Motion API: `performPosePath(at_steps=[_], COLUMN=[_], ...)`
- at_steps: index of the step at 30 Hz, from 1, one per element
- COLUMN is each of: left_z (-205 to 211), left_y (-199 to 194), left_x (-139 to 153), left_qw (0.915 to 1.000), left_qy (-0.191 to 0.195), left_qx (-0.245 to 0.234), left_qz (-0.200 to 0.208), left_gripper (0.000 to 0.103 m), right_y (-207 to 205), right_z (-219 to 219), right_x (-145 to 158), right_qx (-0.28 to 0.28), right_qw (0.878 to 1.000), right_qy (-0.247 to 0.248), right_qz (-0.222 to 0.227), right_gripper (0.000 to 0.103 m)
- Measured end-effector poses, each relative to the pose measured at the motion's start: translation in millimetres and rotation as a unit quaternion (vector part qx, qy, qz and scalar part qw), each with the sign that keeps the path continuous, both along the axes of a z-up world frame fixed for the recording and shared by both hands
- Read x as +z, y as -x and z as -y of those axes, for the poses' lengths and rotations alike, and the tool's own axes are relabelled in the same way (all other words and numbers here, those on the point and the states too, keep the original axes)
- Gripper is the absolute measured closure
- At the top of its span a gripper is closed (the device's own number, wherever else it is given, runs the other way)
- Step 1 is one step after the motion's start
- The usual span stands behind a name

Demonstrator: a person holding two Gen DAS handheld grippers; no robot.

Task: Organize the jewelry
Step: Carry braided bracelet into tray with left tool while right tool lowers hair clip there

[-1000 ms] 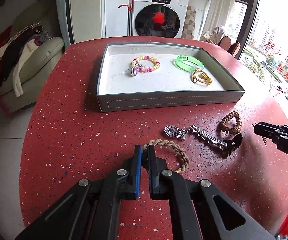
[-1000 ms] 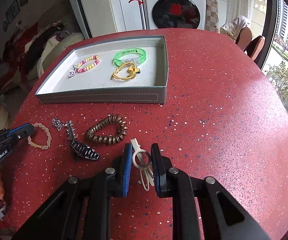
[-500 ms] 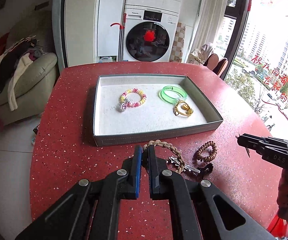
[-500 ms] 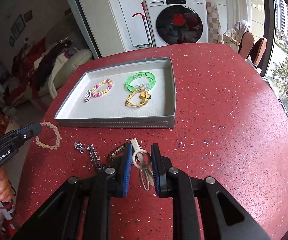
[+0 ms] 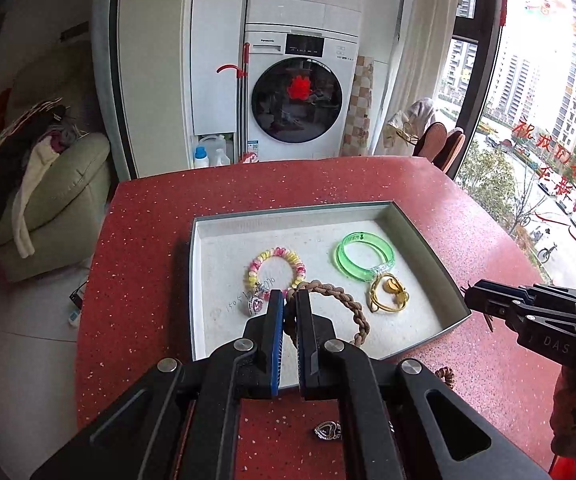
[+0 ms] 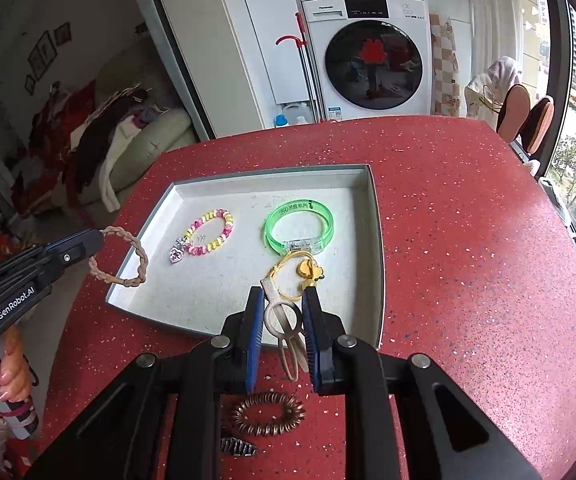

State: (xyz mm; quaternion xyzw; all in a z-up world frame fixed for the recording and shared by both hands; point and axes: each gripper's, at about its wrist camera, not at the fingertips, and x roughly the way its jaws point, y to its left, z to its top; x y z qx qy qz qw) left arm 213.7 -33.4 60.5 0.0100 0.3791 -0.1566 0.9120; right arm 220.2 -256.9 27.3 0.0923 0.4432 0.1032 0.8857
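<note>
My left gripper (image 5: 290,299) is shut on a tan braided bracelet (image 5: 343,304) and holds it in the air over the front of the grey tray (image 5: 419,236); it also shows in the right wrist view (image 6: 128,256). My right gripper (image 6: 284,300) is shut on a pale hair clip (image 6: 286,330) above the tray's front rim (image 6: 375,248). In the tray lie a pink-yellow bead bracelet (image 5: 276,266), a green bangle (image 5: 363,256) and a gold charm bracelet (image 5: 387,294).
On the red speckled table (image 6: 467,240) in front of the tray lie a brown coil hair tie (image 6: 268,414), a dark claw clip (image 6: 238,448) and a silver heart pendant (image 5: 327,430). A sofa with clothes stands left; a washing machine stands behind.
Both grippers have lifted off the table and moved forward toward the tray, each still holding its item. The items left on the table have slid to the bottom of both views.
</note>
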Motion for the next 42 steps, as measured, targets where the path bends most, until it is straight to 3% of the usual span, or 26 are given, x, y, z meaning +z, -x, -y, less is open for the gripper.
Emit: performPosePath(at_steps=[7, 13, 19, 23, 33, 36, 37, 38, 39, 42], left_z=[10, 24, 35, 43, 53, 51, 51, 50, 49, 46], left_y=[-39, -58, -63, -61, -57, -57, -57, -57, -57, -55], left_x=[-12, -43, -71, -78, -94, -97, -97, -97, -96, -93], left_qw=[0.9998, 0.9987, 0.9971, 0.9958, 0.9901, 0.9899, 0.9897, 0.9897, 0.99, 0.9911], left_qy=[0.002, -0.01, -0.043, -0.078, -0.134, -0.135, -0.136, -0.135, -0.133, -0.125], left_qx=[0.007, 0.012, 0.014, 0.009, 0.011, 0.017, 0.02, 0.021, 0.021, 0.023], left_qz=[-0.021, -0.048, -0.061, -0.048, -0.04, -0.039, -0.04, -0.042, -0.044, -0.04], left_gripper=[0.079, 0.079, 0.079, 0.079, 0.078, 0.078, 0.078, 0.078, 0.078, 0.078], right_y=[-36, -58, -68, -69, -69, -68, -68, -68, -67, -62], right_z=[2, 4, 3, 1, -3, -4, -3, -2, -1, 3], right_x=[-19, -38, -59, -68, -68, -67, -67, -66, -65, -60], right_qx=[-0.012, -0.03, -0.036, -0.035, -0.031, -0.026, -0.026, -0.027, -0.028, -0.033], right_qw=[1.0, 0.999, 0.998, 0.998, 0.998, 0.998, 0.998, 0.998, 0.999, 0.998], right_qy=[0.003, 0.0, 0.004, 0.009, 0.016, 0.006, 0.003, -0.001, -0.008, -0.025], right_qz=[-0.017, -0.032, -0.047, -0.054, -0.048, -0.049, -0.049, -0.048, -0.046, -0.037], right_gripper=[0.082, 0.082, 0.082, 0.082, 0.081, 0.073, 0.067, 0.051, 0.046, 0.043])
